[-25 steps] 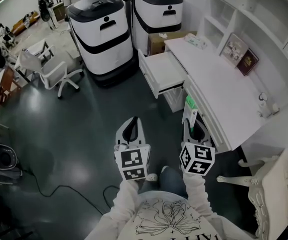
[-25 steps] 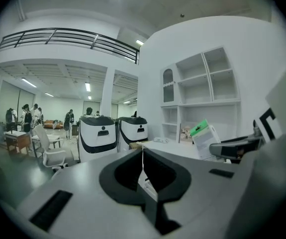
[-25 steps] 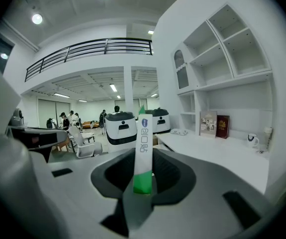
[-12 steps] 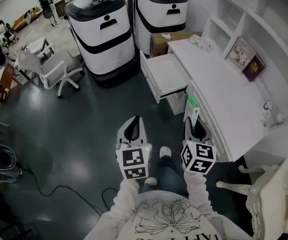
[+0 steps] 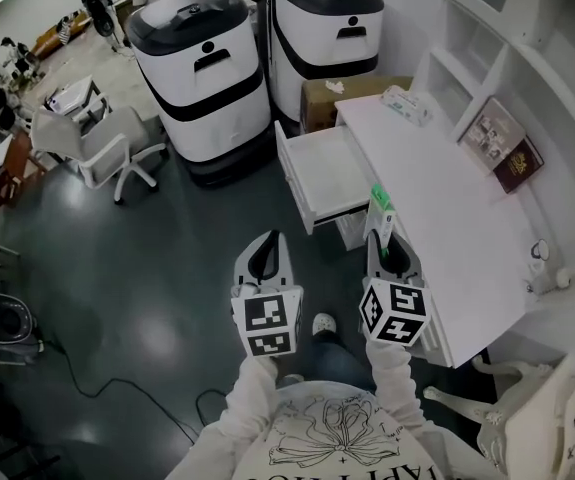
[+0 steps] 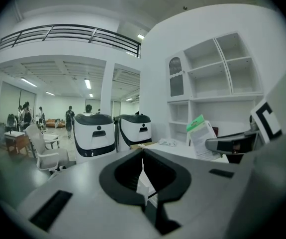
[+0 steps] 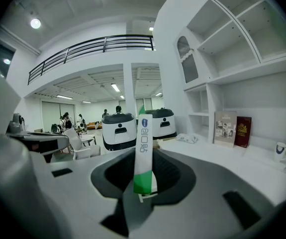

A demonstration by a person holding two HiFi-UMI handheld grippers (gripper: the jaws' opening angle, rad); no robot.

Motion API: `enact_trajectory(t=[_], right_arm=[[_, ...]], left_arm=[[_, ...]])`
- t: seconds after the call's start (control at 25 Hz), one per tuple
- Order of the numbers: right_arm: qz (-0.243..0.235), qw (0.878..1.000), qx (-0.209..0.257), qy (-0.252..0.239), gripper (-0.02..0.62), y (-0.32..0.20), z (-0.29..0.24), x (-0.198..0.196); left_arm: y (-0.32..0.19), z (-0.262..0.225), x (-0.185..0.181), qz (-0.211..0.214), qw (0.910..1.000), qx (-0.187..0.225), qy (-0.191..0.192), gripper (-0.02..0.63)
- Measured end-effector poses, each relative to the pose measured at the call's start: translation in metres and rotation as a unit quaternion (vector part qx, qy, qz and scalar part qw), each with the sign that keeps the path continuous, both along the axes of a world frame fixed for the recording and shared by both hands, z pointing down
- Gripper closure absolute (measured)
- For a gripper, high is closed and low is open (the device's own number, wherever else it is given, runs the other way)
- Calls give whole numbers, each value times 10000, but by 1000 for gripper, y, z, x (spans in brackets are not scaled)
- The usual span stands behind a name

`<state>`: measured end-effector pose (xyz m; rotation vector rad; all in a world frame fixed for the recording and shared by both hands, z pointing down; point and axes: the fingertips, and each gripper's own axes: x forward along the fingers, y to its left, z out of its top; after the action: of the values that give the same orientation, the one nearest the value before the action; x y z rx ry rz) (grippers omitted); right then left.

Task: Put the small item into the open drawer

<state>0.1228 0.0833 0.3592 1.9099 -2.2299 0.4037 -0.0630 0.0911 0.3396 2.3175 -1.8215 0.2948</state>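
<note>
A slim white and green sachet [image 7: 143,153] stands upright between the jaws of my right gripper [image 7: 143,185], which is shut on it. From the head view the sachet [image 5: 381,214] sticks out ahead of the right gripper [image 5: 383,240], beside the white desk's [image 5: 457,218] near edge. The open white drawer [image 5: 325,173] juts from the desk, ahead and a little left of the sachet. My left gripper [image 5: 264,253] is held over the dark floor, jaws together with nothing between them [image 6: 143,183].
Two large white and black machines [image 5: 202,63] stand beyond the drawer. A cardboard box [image 5: 342,98] sits by the desk's far end. Books [image 5: 504,148] and a packet [image 5: 405,103] lie on the desk. A white office chair [image 5: 92,148] stands at left, a cable [image 5: 117,383] on the floor.
The view has moved forward and right toward the desk; the drawer now sits closer to the right gripper's sachet. Both grippers keep their hold and spacing.
</note>
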Motion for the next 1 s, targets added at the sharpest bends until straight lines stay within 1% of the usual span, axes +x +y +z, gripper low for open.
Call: enact_trajectory(t=[0.24,0.4,0.68,1.0], right_arm=[[-203,9997,132,-51,502,-66,-10,23],[-318,9994,134,-85,502,-101,-10,31],[-395,9991,31,-148,502,-141,-2,37],[-423,9989,-124,-182,502,-186,13,32]], left_arm=[[-59,-9,26,-131,9999,90,-28,598],[-91,-10,36,-228,9997,106,-30,598],[-128,-5,40,-349,9994,30,-49,598],[-170,7,34,-420,9991,-91,-47,598]])
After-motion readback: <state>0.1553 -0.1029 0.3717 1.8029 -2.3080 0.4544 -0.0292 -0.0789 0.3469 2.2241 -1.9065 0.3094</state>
